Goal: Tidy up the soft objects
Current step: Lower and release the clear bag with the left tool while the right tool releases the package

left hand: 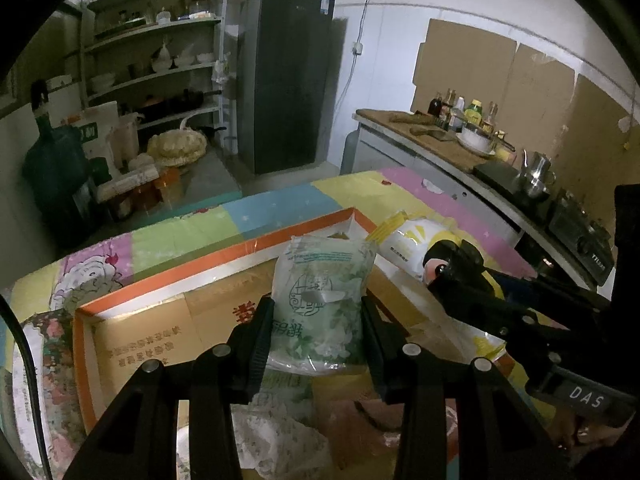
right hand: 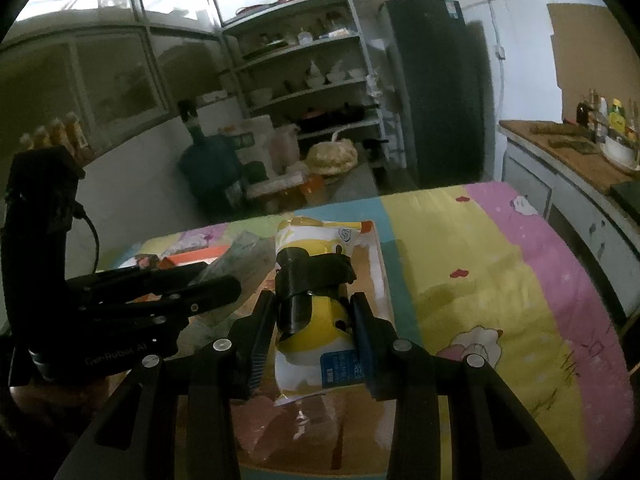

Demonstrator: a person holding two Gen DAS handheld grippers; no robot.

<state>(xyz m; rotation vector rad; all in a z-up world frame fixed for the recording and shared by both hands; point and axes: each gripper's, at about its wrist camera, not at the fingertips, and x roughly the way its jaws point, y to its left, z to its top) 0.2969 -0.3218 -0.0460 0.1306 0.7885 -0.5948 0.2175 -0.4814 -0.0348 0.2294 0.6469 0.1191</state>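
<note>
Left wrist view: the left gripper is clenched on a green-and-white soft packet — the packet stands upright between the two fingers, above the orange-rimmed cardboard box on the pastel tablecloth. The right gripper reaches in from the right.

Right wrist view: the right gripper grasps a yellow-and-white packet — squeezed between its fingers, above the box's right edge, with the left gripper just beside it.
</note>
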